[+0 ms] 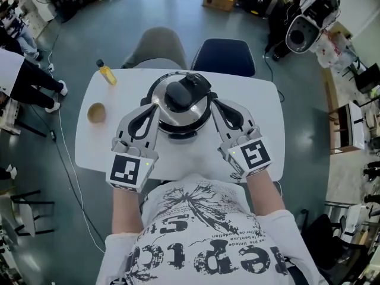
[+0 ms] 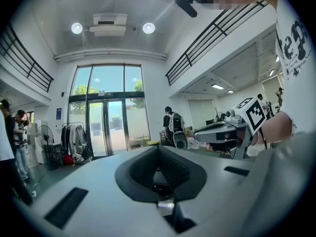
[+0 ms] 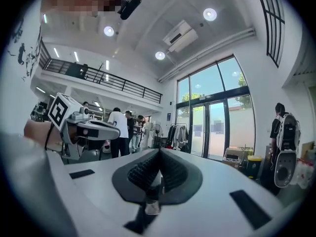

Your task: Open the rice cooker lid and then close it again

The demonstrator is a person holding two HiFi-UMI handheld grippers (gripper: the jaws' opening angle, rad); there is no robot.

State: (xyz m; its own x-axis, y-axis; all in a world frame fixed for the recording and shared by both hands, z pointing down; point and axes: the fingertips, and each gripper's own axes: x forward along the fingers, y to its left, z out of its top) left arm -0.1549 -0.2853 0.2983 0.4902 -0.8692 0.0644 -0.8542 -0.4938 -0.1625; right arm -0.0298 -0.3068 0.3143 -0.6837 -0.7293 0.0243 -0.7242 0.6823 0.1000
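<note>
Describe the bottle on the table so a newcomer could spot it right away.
Find the white table with the rice cooker at its middle. At the far left corner is the bottle: slim, yellow, dark-capped. Its nearest neighbour, a round tan cup, is squat and open-topped, closer to the person.

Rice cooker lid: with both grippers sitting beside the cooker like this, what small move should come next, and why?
Probably open the fingers of the right gripper and bring them over the black handle on the lid. The lid looks down. That gripper and the left gripper flank the rice cooker with fingers together and empty, so neither can take hold yet.
</note>
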